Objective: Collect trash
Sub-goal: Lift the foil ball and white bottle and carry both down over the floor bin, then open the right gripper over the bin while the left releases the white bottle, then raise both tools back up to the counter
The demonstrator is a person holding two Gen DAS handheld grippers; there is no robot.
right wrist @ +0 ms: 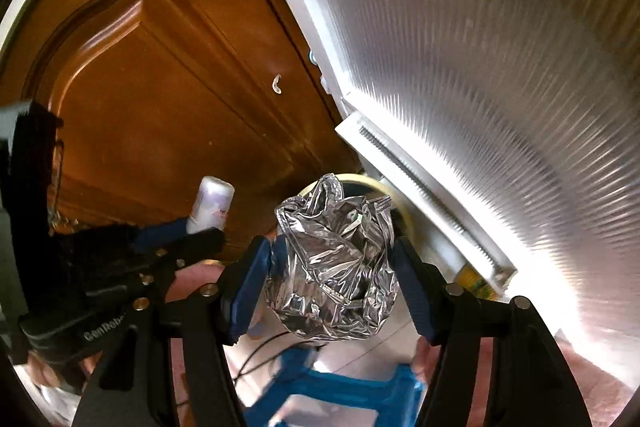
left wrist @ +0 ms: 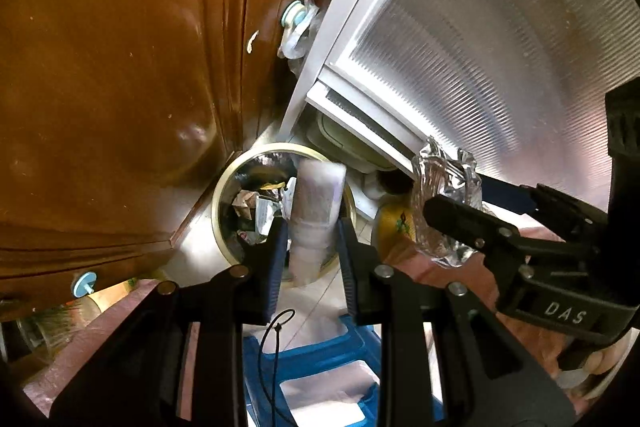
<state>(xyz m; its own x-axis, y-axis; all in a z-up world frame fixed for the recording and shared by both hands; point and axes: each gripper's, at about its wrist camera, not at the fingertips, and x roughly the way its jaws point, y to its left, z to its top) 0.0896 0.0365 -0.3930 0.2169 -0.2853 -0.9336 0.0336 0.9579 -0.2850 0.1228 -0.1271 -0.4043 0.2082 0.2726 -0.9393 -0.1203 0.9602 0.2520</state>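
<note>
My left gripper (left wrist: 314,239) is shut on a pale crumpled bottle (left wrist: 316,215) and holds it over the mouth of a round trash bin (left wrist: 220,195) with a cream rim, which holds several scraps. My right gripper (right wrist: 334,259) is shut on a crumpled silver foil wrapper (right wrist: 334,267). The right gripper also shows in the left wrist view (left wrist: 452,211), to the right of the bin, with the foil wrapper (left wrist: 444,195) in it. The left gripper with the bottle (right wrist: 210,205) shows at the left of the right wrist view. The bin's rim (right wrist: 360,179) peeks out behind the foil.
A brown wooden cabinet door (left wrist: 120,67) stands left of the bin. A white-framed ribbed glass panel (left wrist: 500,47) leans on the right. A blue plastic stool (left wrist: 320,367) is below the grippers. A yellow container (left wrist: 394,227) sits beside the bin.
</note>
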